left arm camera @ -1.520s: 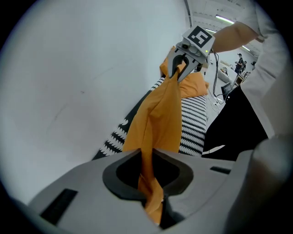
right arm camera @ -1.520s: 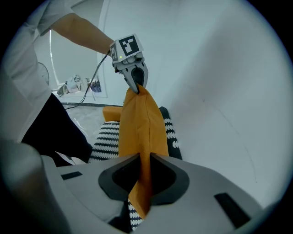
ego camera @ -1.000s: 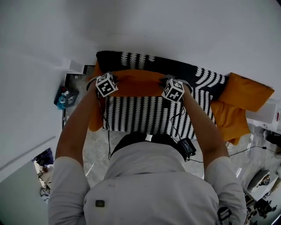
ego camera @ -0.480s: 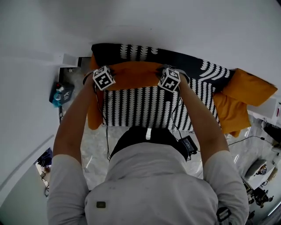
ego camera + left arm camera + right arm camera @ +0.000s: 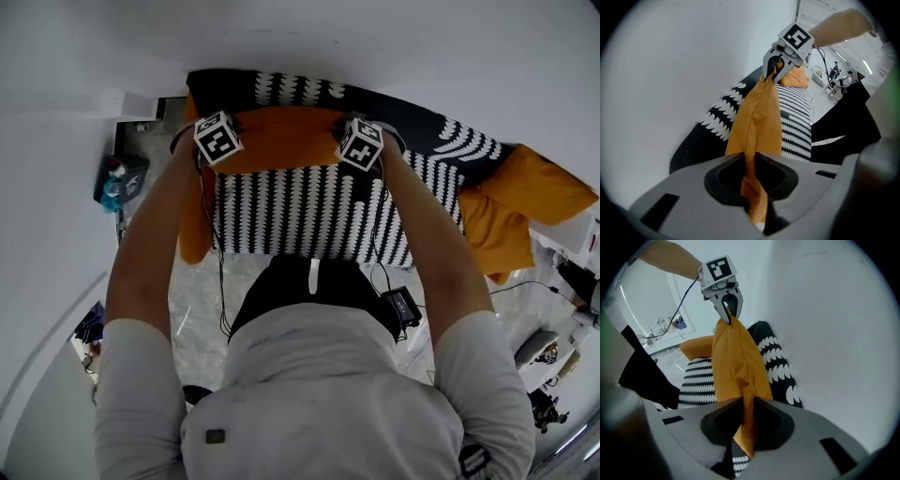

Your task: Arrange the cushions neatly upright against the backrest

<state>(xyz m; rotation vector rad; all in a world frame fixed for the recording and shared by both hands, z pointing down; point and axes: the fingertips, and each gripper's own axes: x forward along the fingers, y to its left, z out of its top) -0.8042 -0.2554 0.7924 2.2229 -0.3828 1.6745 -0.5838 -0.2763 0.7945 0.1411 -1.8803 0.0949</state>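
Observation:
An orange cushion [image 5: 281,141] hangs by its top edge in front of the sofa's black-and-white backrest [image 5: 441,141], above the striped seat [image 5: 300,220]. My left gripper [image 5: 225,152] pinches the cushion's left top corner. In the left gripper view the orange fabric [image 5: 757,126] runs between its jaws [image 5: 752,187]; they have just been opening a little, but still pinch the cloth. My right gripper [image 5: 354,157] is shut on the right top corner, with the fabric [image 5: 738,366] caught between its jaws [image 5: 745,427]. Both point steeply down.
Two more orange cushions [image 5: 530,192] lie heaped at the sofa's right end, and another [image 5: 194,225] leans at its left end. A white wall [image 5: 375,47] stands right behind the backrest. A small stand with blue things [image 5: 117,183] is on the left. Cables trail over the marble floor [image 5: 202,319].
Both grippers have sunk with the orange cushion and carried it closer to the backrest and wall. Each grip has stayed on its corner.

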